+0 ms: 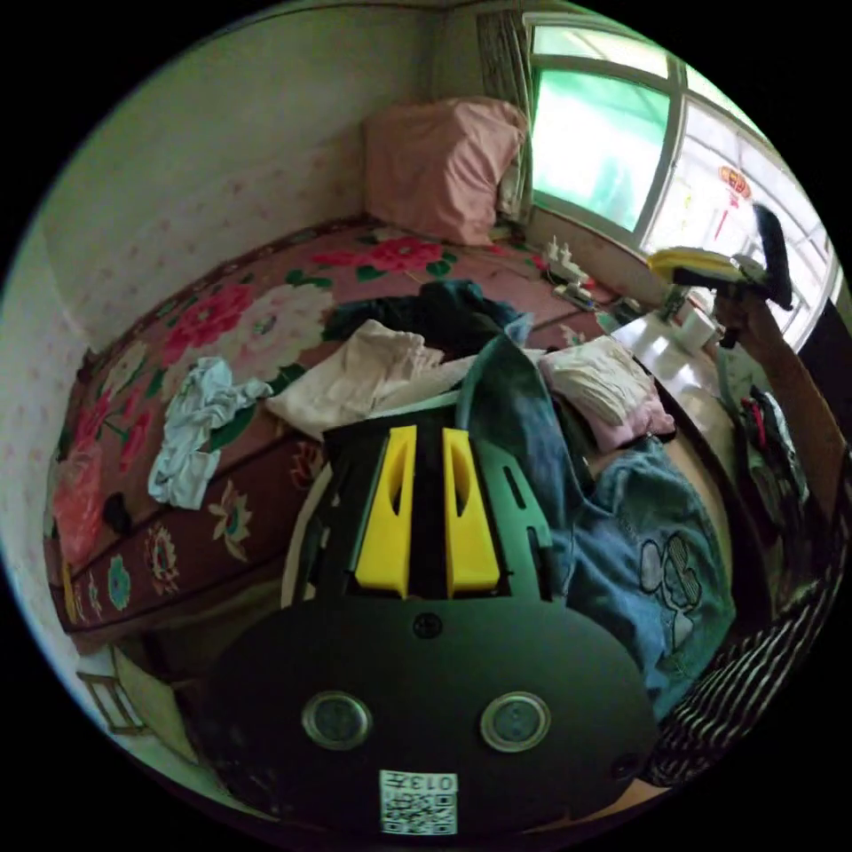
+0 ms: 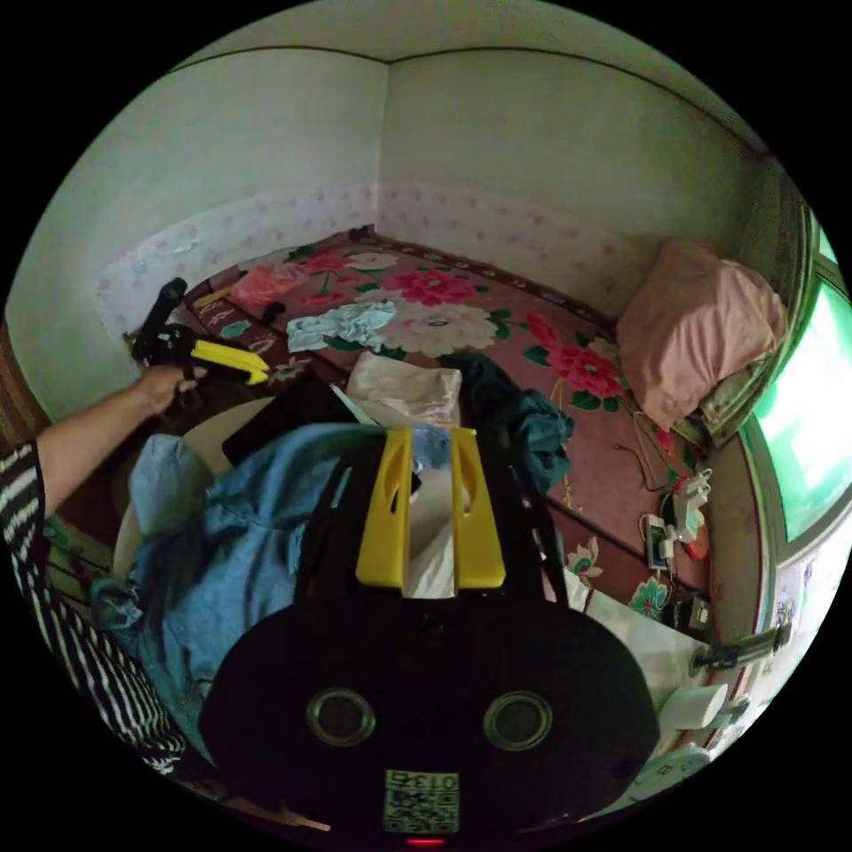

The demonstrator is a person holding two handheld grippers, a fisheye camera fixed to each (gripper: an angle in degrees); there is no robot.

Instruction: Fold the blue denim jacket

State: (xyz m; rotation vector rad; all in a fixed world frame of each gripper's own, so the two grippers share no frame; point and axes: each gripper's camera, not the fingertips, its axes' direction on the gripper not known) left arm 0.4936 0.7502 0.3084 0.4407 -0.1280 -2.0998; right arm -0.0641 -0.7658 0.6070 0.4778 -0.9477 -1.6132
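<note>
Both claws' jaws stand slightly apart, empty, over the rumpled, embroidered blue denim jacket (image 1: 648,550).

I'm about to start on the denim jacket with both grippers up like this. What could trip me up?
The blue denim jacket lies bunched on the round table beside a pink folded garment, so lifting it may drag that along. Neither the left gripper nor the right gripper grips cloth yet; a blind grab may catch several layers.

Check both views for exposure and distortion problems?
Left gripper view: window blown out, backlit; denim jacket dim but readable. Right gripper view: window glare at one edge, softer light, jacket clear. Both: strong fisheye bending, black corners.
</note>
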